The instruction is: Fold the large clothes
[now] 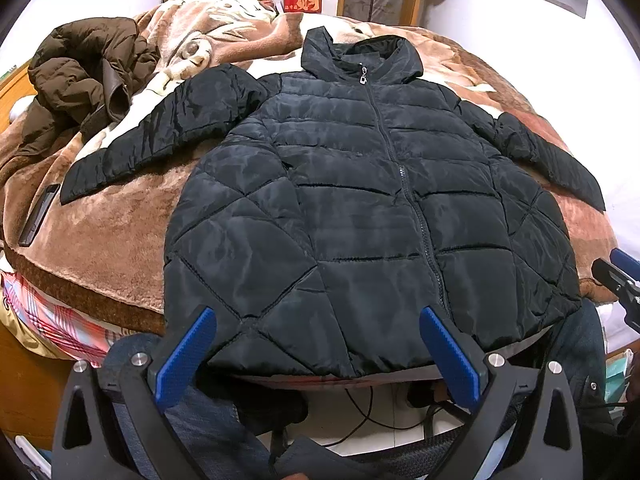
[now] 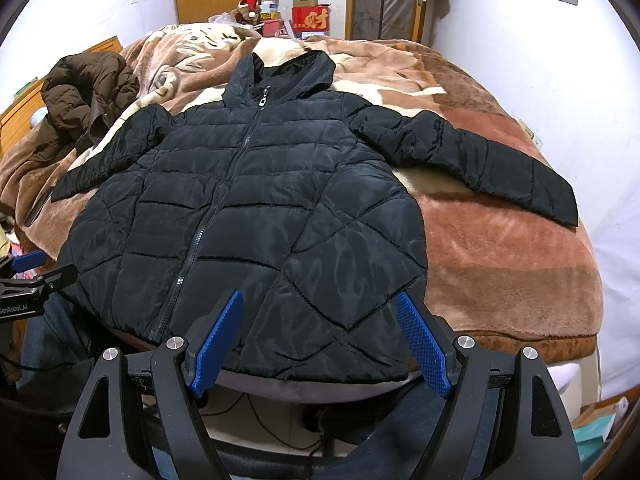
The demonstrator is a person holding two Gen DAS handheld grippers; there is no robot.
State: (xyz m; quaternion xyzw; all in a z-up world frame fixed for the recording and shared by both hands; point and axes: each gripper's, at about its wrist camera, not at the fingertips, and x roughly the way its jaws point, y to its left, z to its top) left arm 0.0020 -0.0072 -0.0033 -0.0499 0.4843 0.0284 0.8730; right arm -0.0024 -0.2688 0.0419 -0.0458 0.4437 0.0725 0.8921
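Black hooded puffer jacket point(image 1: 360, 200) lies flat, zipped, front up on the brown plush blanket point(image 1: 120, 240), sleeves out left and right, hem at the near edge. Left gripper point(image 1: 316, 320) and right gripper point(image 2: 320, 308) both spread wide, hovering at the hem, gripping nothing. Brown coat point(image 1: 80, 80) crumpled far left.

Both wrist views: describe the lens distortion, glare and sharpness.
Left wrist view: strong fisheye bulge, dark vignette corners, soft sheen on the black quilted puffer jacket, open left gripper sharp. Right wrist view: same barrel curve bending the brown plush blanket, shiny patches on the jacket, open right gripper crisp, no motion blur.
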